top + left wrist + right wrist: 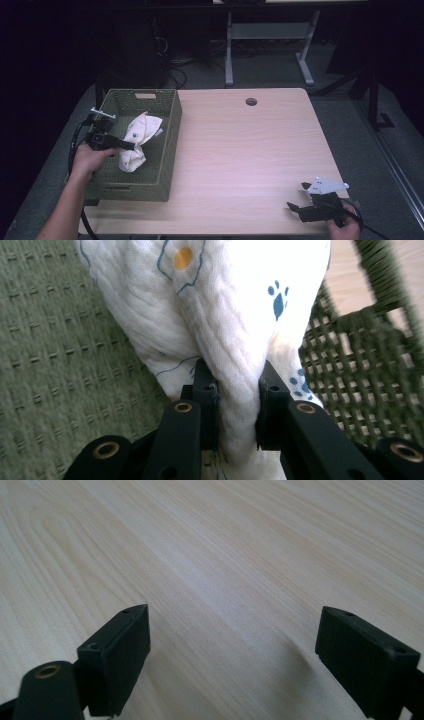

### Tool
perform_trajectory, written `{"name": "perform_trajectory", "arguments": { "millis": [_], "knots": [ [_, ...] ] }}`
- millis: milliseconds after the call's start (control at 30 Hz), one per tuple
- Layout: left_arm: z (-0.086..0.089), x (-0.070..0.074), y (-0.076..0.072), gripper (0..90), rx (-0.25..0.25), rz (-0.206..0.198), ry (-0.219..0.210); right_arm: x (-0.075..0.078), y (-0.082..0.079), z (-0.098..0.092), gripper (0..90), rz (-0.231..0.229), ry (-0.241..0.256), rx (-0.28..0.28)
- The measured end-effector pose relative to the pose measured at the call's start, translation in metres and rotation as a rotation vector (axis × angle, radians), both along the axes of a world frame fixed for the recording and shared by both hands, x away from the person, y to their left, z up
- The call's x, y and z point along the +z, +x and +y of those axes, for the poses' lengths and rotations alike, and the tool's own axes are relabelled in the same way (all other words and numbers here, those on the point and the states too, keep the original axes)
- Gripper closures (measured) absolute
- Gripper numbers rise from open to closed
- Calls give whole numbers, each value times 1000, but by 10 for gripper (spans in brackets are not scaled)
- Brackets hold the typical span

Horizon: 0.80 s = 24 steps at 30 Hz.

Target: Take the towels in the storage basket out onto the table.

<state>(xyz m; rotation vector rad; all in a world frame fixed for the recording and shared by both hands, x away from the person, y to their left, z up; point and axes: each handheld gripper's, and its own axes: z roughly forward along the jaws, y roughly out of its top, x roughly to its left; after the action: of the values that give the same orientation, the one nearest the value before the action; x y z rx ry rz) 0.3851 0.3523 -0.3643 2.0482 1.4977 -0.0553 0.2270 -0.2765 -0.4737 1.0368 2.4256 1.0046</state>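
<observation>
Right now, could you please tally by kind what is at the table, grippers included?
Green woven basket: 1
White printed cloth, in the basket, pinched by the left gripper: 1
Grippers, counting the open right gripper over bare table: 2
Total: 4

one cloth [136,141], one basket [170,145]

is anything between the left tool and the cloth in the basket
Nothing visible: the left tool is already shut on the white cloth, pinching a fold between its jaws inside the green basket.
</observation>
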Motion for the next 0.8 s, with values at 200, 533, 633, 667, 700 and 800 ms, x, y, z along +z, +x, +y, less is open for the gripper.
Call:
{"name": "perform_trajectory", "arguments": {
  "millis": [200, 533, 633, 667, 700, 800],
  "knots": [
    [0, 4, -1, 755, 1, -9, -10, 0, 0, -3, 140, -5, 7, -10],
    [-2, 12, -6, 756, -15, -31, -14, 0, 0, -2, 140, -3, 8, -12],
    [-1, 11, -6, 756, -16, -28, -24, -1, 0, -1, 140, -2, 7, -12],
    [-1, 11, -6, 755, -13, -29, -27, -1, 0, -1, 140, 1, 9, -14],
    [-2, 11, -6, 755, -14, -30, -29, -1, 0, -1, 140, 0, 8, -15],
    [-1, 13, -7, 755, -16, -35, -37, -1, 0, -2, 140, 0, 11, -15]
  ]
}}
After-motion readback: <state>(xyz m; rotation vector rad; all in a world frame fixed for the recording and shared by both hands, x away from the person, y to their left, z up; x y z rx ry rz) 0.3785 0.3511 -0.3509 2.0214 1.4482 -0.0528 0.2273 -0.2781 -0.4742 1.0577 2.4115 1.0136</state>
